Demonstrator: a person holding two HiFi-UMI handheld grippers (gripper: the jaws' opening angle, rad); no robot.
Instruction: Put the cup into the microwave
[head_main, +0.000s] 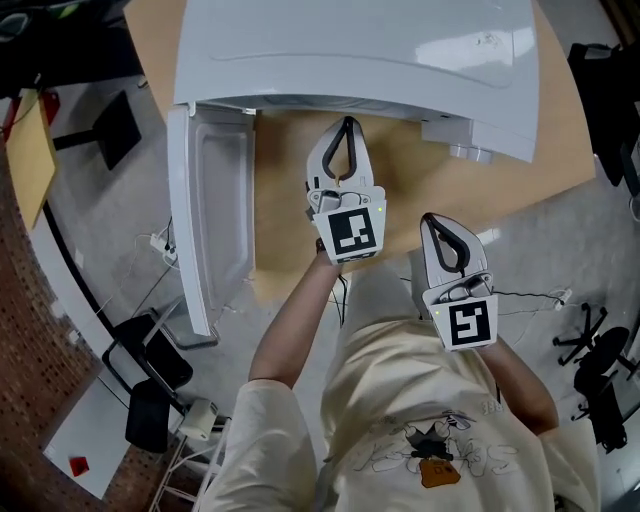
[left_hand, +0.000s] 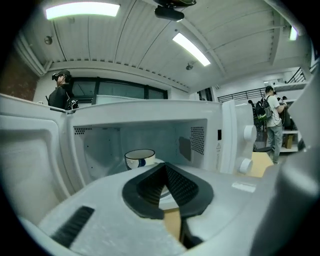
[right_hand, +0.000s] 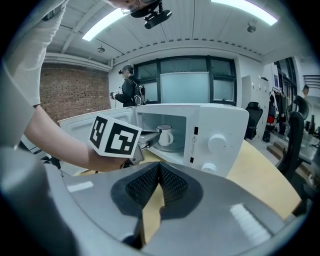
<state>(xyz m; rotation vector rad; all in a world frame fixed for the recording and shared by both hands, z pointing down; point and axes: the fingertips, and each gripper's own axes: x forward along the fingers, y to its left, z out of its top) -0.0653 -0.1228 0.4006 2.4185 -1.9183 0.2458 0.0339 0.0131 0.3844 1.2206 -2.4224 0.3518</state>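
At the left, the hinged white door (head_main: 205, 215) of the white microwave oven (head_main: 350, 50) stands swung fully out toward the person. It walls off that side of the light wooden table (head_main: 420, 170). Inside the cavity, the white ceramic cup with a blue mark (left_hand: 140, 159) sits upright on the turntable, left of centre and clear of the walls, so the placing looks done.

The left gripper (head_main: 347, 124) hovers just in front of the opening. Its jaws are pressed together with nothing between them, apart from the cup. The sound move is judged to be a straight pull back, level and away from the cup's rim, then round behind the door to swing it shut.

The right gripper (head_main: 436, 226) hangs nearer the person, its jaws likewise closed and empty. Bare table lies ahead of it, below the round white control knobs (right_hand: 216, 142). The table's right edge is near.
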